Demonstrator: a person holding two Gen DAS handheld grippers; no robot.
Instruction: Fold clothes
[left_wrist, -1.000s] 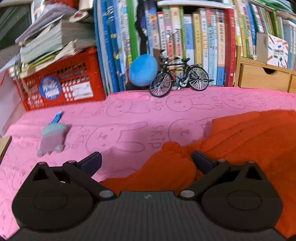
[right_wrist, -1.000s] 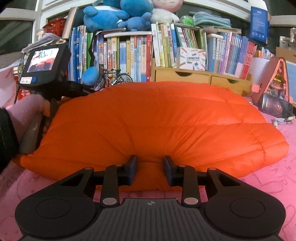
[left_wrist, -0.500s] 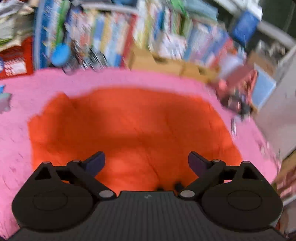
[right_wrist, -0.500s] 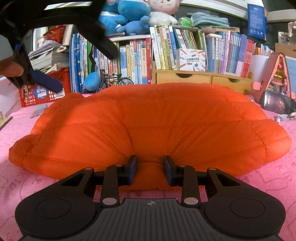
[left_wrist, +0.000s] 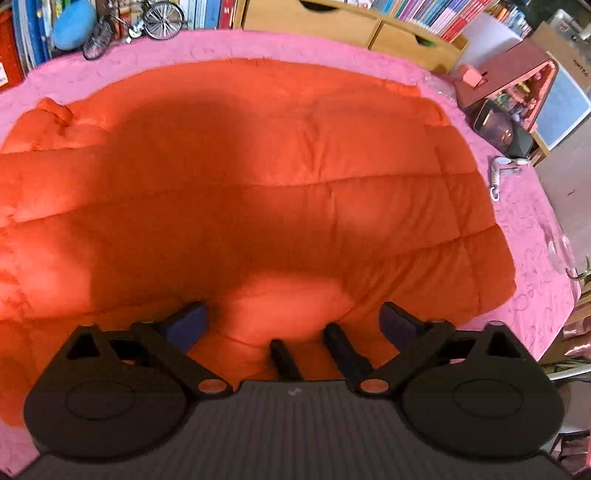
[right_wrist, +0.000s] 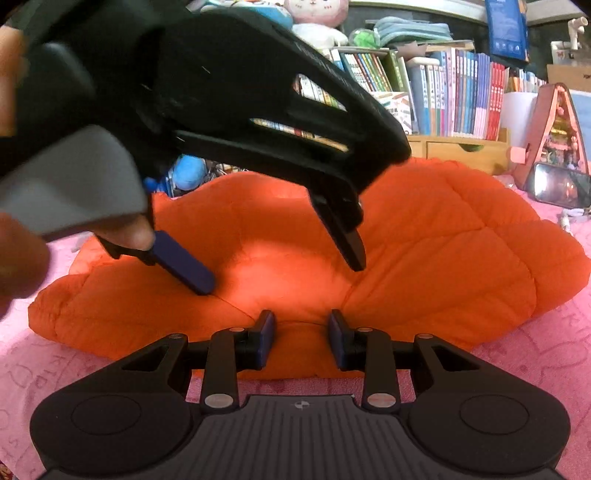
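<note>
Pink cloth (left_wrist: 532, 221) carries my orange jacket (left_wrist: 280, 177). Left tool (left_wrist: 291, 321) hovers spread wide above its near hem; right tool (right_wrist: 301, 338) clamps that hem.

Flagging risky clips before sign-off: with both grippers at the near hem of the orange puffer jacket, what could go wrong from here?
1. The right gripper pinches only a small bunch of the jacket's near edge; the puffy fabric may slip out when lifted.
2. The left gripper, wide open, hovers right above it; closing there could hit the right gripper's fingers.
3. A far fold might sweep the toy bicycle.
</note>
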